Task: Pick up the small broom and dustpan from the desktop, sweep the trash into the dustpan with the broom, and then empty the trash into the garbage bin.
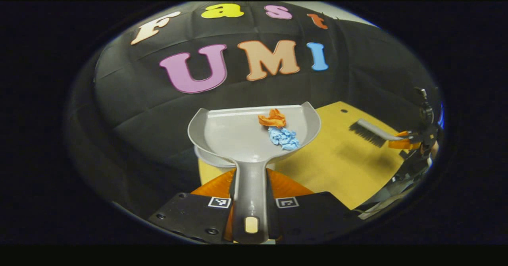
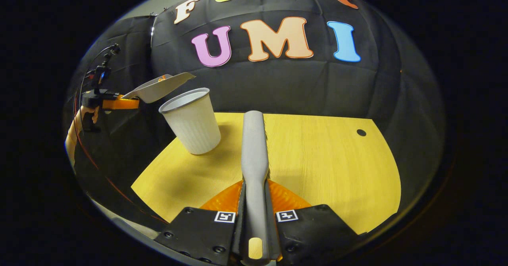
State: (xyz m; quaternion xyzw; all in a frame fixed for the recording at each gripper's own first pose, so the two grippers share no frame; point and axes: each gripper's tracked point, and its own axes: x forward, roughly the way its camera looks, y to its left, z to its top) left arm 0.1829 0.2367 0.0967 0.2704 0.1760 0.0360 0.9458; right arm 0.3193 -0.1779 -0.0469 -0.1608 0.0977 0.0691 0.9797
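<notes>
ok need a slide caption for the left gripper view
Left gripper holds the dustpan with orange and blue paper scraps above the bin; the broom waits over the desk.

We see the desktop (image 2: pixel 317 159) bare across its middle and right, open passage there. One obstacle on it: the garbage bin (image 2: pixel 191 122), upright near the left back corner. Above its mouth the dustpan (image 2: pixel 158 88) hangs, blocking approach from over the rim. The booth wall (image 2: pixel 278 87) closes the back edge. The broom (image 2: pixel 254 147) stretches over the central strip.
</notes>
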